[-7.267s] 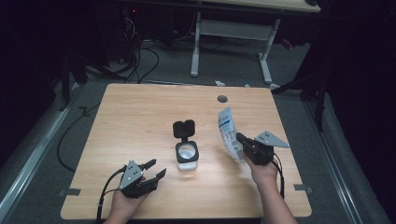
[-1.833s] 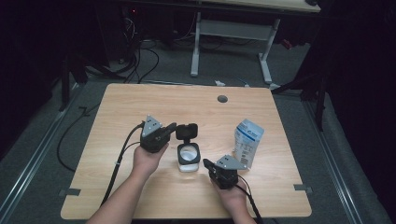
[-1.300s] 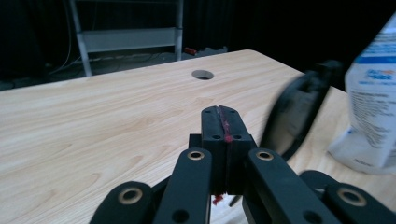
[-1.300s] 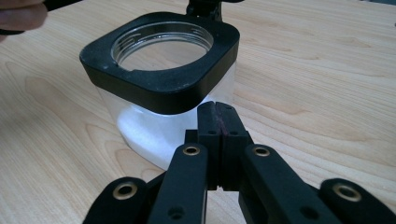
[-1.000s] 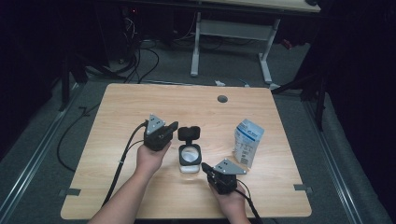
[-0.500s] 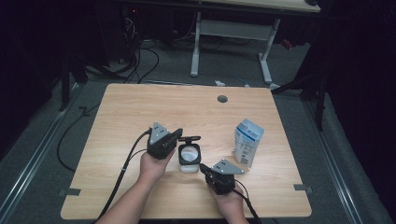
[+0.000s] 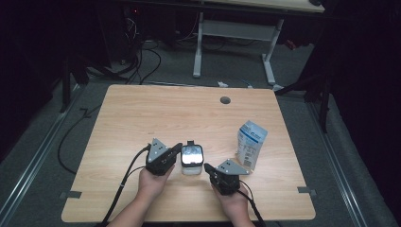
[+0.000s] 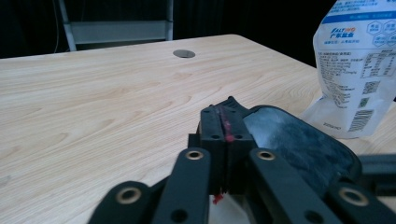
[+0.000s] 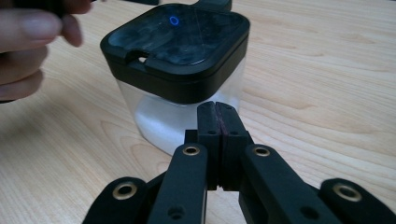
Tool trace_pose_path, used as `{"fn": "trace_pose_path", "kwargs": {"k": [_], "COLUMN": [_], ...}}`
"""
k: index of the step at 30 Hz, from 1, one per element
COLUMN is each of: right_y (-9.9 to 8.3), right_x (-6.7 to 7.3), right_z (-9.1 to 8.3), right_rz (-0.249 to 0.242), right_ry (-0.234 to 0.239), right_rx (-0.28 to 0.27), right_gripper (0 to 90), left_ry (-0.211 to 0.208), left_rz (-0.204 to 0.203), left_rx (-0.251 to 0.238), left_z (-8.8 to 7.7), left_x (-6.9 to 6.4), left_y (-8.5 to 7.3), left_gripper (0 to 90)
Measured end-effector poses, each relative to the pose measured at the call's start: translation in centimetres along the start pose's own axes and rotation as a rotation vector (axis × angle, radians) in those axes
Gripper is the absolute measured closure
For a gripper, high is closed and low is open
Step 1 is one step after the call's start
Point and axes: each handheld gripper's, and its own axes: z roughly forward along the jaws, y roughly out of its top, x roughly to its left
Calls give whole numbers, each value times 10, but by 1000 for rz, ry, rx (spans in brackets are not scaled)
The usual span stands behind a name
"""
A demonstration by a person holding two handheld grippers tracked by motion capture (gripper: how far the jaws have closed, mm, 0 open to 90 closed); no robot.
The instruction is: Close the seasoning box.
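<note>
Left gripper (image 7: 176, 150) jaws pressed together, empty, touching lid (image 7: 192, 154) at container's (image 7: 191, 167) 9 o'clock; right gripper (image 7: 208, 168) likewise, 4 o'clock. I judge lid-closing step; next I press lid flat.

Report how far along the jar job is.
Done: white contents sit in the clear jar, the black lid lies flat on it, and the pouch stands upright beside it. In hand: the left tool, shut, is at the lid's edge; the right tool, shut, faces the jar wall. Left: perhaps pressing the lid tight; unclear.
</note>
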Motion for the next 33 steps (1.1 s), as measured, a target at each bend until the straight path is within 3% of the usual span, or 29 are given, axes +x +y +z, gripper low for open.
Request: {"fn": "trace_pose_path", "kwargs": {"k": [7,13,15,17,19,21,24,27,33], "right_y": [-7,-14,-17,-22,-27,-31,-31,-33,-34], "right_x": [-12,-22,-25,-28,-30,-35,-39,-40,-40], "right_z": [-7,-19,-26,-32,-37,-39,-41,-41,-42], "right_rz": [11,12,15,33,16,32,42,37,38], "right_ry": [-44,-83,-93,-100,-122,-121,-130,-137,-134], "right_rx": [-10,-26,-36,-62,-69,-74,-72,-69,-66], "right_gripper": [886,854,840,825,819,818,817,817,816], "left_ry": [76,133,157,174,200,212,201,196,188], "left_rz": [40,65,55,14,-3,18,8,28,28], "left_rx": [33,119,122,130,152,150,142,154,150], "left_z": [-31,-71,-89,-102,-105,-104,-101,-97,-96], "left_x": [29,62,69,75,78,77,77,73,72], "left_y": [-17,-34,-45,-55,-55,-52,-52,-53,-53], "left_gripper": [772,553,490,460,443,422,415,414,415]}}
